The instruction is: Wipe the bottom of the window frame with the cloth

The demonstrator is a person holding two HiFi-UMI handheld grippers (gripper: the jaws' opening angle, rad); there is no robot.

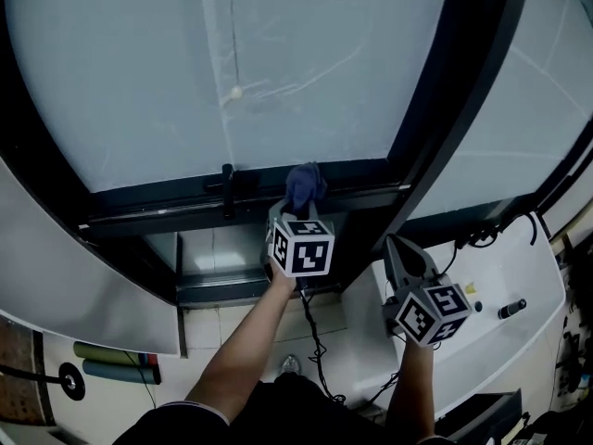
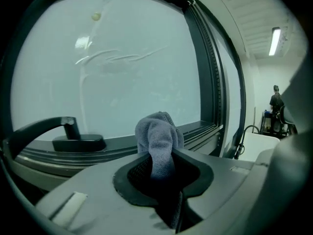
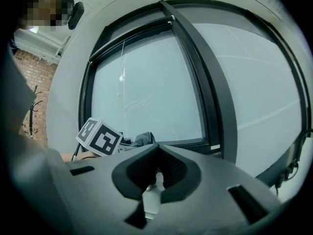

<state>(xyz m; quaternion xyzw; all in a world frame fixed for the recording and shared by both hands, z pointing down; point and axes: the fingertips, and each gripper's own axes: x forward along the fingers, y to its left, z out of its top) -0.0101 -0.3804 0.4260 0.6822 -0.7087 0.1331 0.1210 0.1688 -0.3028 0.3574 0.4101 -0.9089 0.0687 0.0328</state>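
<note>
**Wiping the Lower Frame: Cloth Positioned at the Rail**

The left hand-held gripper [image 2: 161, 156] is pinching the cloth [image 2: 158, 135]. Its jaws are pressed onto the lower part of the fabric, and a bunched blue-grey wad stands up past the jaw tips. In the head view the wad lies over the bottom rail [image 1: 157, 209] of the window frame [image 1: 445, 109], to the right of the black handle [image 1: 228, 189] and near the upright bar. No view confirms firm contact between the wad and the rail.

The right hand-held gripper [image 3: 156, 150] has its jaws pressed together with nothing between them. It is held low and to the right, apart from the frame.

Step in hand, as judged: the start of a wiping stroke, or a point within one. The next move calls for pressing the wad down onto the rail and drawing it sideways along its length. Keep the grip tight so the cloth does not pull free, and steer the cloth around the handle base.
</note>
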